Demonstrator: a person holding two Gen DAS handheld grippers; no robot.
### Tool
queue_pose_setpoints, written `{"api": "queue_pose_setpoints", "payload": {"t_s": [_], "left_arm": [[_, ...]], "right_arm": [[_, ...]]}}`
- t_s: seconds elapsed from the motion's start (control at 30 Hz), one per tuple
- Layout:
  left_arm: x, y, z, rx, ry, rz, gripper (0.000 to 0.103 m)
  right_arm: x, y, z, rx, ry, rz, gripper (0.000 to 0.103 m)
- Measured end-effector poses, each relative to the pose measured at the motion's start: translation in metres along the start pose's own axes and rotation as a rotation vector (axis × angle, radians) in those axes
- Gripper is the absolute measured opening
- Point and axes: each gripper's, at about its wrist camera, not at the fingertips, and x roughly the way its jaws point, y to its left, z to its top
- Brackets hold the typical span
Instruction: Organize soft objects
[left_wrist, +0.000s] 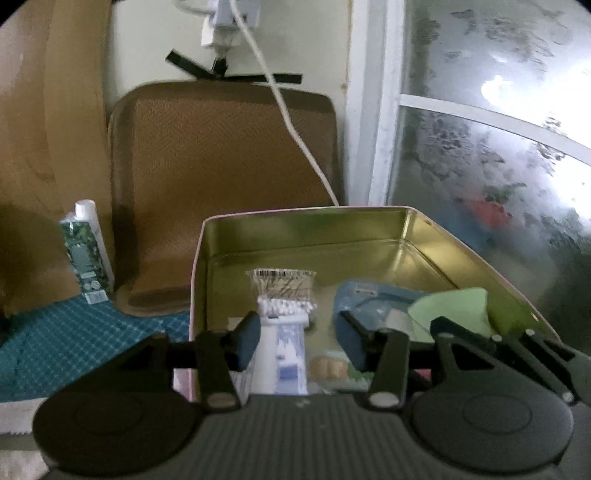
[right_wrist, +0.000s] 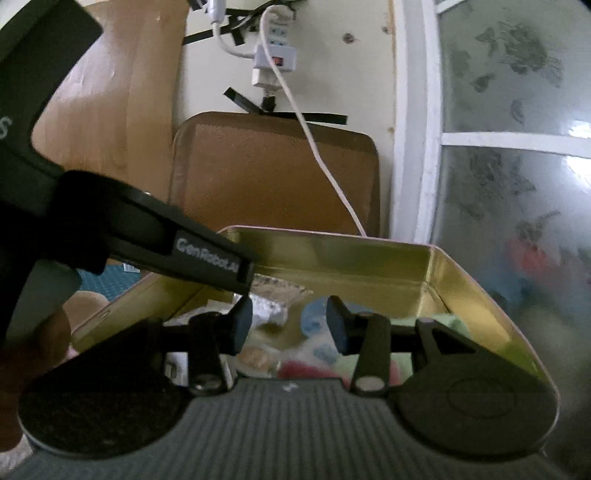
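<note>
While my left gripper (left_wrist: 297, 341) gapes astride the tube (left_wrist: 282, 354) in the tin (left_wrist: 369, 218) (tube pointing away), my right (right_wrist: 289, 325) hangs open, empty.

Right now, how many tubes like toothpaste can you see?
2. One white and blue tube lies inside the gold tin, between the left gripper fingers. One green patterned tube stands outside, left of the tin. Others may be hidden.

From where I'm sitting, my left gripper (left_wrist: 301, 341) hangs over the tin box (left_wrist: 332, 230) with its jaws spread apart. My right gripper (right_wrist: 289, 326) sits over the same box, jaws parted too, with the left one crossing just above it.
</note>
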Motion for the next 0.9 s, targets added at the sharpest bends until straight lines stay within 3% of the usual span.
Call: {"api": "queue_pose_setpoints", "payload": {"t_s": [0.23,0.5,0.9], "left_arm": [[-0.056,-0.012,-0.022,0.058,-0.035,0.066,0.054],[-0.111,-0.001,-0.057,0.022,-0.041,0.111,0.059],[-0.153,0.009,-0.109,-0.028,-0.015,0.125,0.066]], "right_arm": [[-0.038,0.000,-0.003,0.063,-0.007,0.038,0.047],[-0.078,0.018,-0.012,0.110,0.015,0.113,0.047],[-0.123,0.050,-0.037,0.119,0.090,0.153,0.050]]}}
